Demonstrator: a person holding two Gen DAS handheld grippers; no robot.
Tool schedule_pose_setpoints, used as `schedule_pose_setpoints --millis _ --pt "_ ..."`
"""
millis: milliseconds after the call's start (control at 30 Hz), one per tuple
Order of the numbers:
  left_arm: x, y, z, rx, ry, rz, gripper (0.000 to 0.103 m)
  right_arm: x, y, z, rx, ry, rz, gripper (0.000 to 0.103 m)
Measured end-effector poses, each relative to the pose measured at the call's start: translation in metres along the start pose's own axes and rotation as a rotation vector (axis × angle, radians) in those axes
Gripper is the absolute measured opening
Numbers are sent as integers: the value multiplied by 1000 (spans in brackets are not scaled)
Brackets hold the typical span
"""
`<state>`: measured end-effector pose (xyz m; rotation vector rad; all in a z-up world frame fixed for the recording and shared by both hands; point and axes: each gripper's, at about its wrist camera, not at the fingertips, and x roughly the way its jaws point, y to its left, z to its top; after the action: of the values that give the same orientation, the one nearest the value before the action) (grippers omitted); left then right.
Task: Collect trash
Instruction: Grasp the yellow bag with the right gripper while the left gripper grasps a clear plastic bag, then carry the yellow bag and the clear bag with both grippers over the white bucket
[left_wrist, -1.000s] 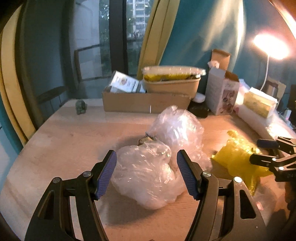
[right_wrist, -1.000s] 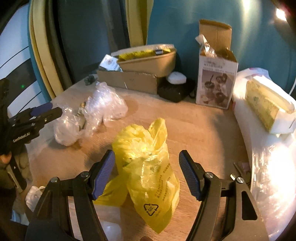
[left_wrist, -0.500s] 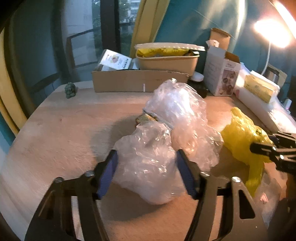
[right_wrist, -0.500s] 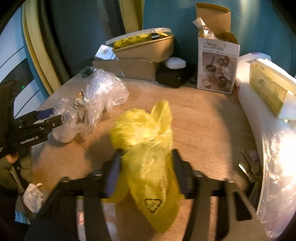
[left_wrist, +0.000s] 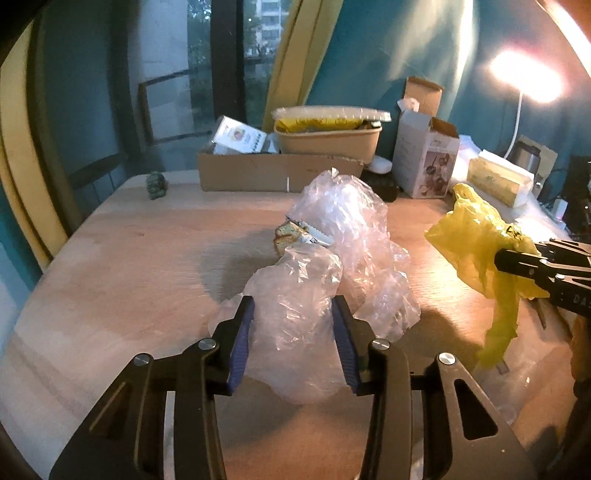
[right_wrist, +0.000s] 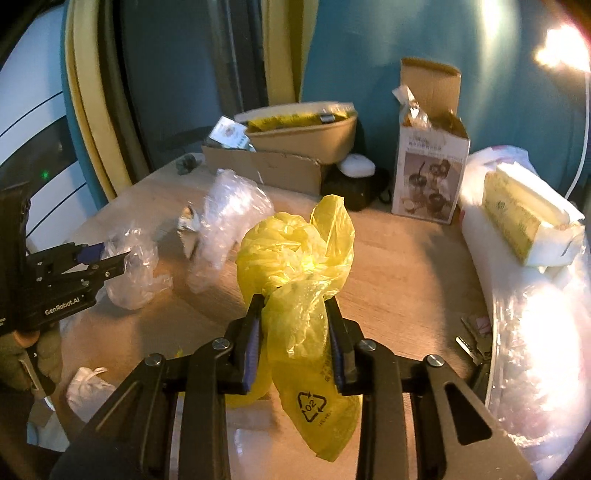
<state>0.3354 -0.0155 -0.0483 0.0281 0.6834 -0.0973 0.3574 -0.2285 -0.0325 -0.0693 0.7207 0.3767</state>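
The left tool (left_wrist: 291, 332) pinched a crumpled clear plastic bag (left_wrist: 295, 314) between its blue pads, the bag resting on the wooden worktop (left_wrist: 129, 258) directly ahead of the tool. A larger clear plastic wad (left_wrist: 343, 221) lay just beyond that bag, touching it, with a small torn wrapper (left_wrist: 295, 236) at the wad's left edge. The right tool (right_wrist: 295, 325) was pressed together on a yellow plastic bag (right_wrist: 295, 258), which seemed lifted off the worktop, well to the right of the clear bag. The yellow bag's long axis ran roughly upright, its tail hanging below the pads. The left tool was plainly nearer the clear wad, so that piece would likely fall to it.
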Motion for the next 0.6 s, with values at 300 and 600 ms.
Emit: schedule_pose_setpoints --millis 300,600 --pt "-56 14 -15 -9 -83 16 44 -28 41 2 -62 -51 18 30" --pt "-98 30 -39 -37 -131 12 44 -43 88 -2 -141 -70 43 30"
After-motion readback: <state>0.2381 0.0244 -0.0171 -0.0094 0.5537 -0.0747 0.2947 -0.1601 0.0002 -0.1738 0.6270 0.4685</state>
